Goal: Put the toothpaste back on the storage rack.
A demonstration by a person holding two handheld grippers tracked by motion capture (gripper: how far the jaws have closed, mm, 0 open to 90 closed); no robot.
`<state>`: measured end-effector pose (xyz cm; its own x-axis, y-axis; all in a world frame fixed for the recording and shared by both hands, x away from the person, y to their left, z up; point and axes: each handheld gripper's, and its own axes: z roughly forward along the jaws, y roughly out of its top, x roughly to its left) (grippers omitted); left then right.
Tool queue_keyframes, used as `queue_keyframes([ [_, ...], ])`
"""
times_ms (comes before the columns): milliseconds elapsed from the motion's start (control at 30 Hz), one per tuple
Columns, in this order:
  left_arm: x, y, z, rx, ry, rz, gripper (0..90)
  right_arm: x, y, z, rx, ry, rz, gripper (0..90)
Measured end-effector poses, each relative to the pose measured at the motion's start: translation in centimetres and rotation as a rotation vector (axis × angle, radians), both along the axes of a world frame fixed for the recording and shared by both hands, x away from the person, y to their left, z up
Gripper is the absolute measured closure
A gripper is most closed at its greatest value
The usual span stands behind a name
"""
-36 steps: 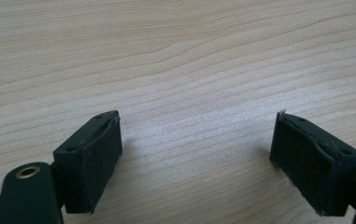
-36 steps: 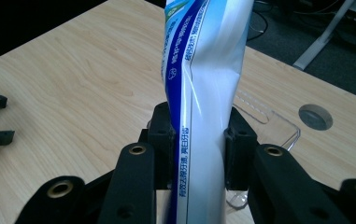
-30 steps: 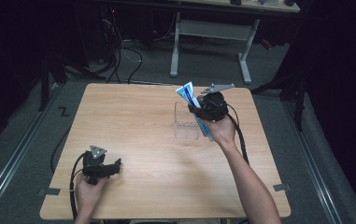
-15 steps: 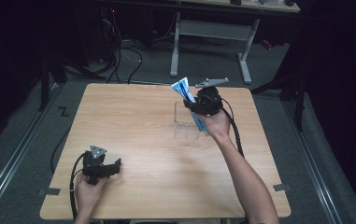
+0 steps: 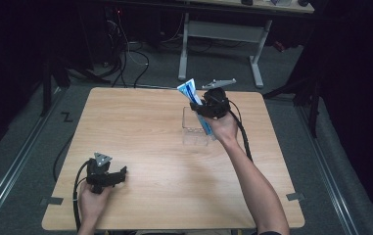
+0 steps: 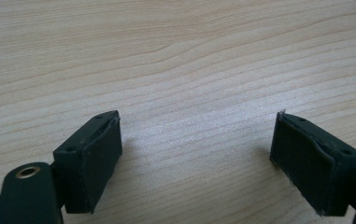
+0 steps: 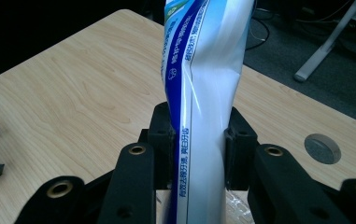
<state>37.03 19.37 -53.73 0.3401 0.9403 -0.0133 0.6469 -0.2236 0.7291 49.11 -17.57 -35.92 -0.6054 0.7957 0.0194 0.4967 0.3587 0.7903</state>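
Note:
A blue and white toothpaste tube [image 5: 190, 91] [image 7: 203, 93] is clamped between the jaws of my right gripper [image 5: 204, 108] [image 7: 198, 140], held above the far right part of the wooden table [image 5: 140, 127]. The tube stands up from the jaws, its flat end highest. Just under it sits a clear plastic box [image 5: 195, 128]. My left gripper [image 5: 118, 175] [image 6: 196, 158] rests at the near left of the table, open, with bare wood between its pads [image 6: 96, 163].
A round cable hole [image 7: 322, 148] is set in the table top near the far right edge. Beyond the table stand a white desk frame [image 5: 221, 34] and loose cables [image 5: 125, 54] on the grey floor.
My right gripper has lifted the tube and carried it a little farther back and up above the clear box. The left gripper has stayed where it was.

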Motion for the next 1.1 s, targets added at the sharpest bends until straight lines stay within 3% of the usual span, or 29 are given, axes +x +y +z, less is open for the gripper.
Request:
queue_keyframes([
  [633,0.0,0.0,0.0,0.000,0.000,0.000,17.0,1.5,-0.1,0.1,0.013,0.008,-0.028,69.9],
  [800,0.0,0.0,0.0,-0.001,0.000,0.001,17.0,1.9,0.2,-0.1,0.001,-0.008,-0.037,69.8],
  [1100,0.0,0.0,0.0,0.000,0.000,-0.001,17.0,2.8,0.0,-0.6,0.042,0.003,-0.067,69.7],
])
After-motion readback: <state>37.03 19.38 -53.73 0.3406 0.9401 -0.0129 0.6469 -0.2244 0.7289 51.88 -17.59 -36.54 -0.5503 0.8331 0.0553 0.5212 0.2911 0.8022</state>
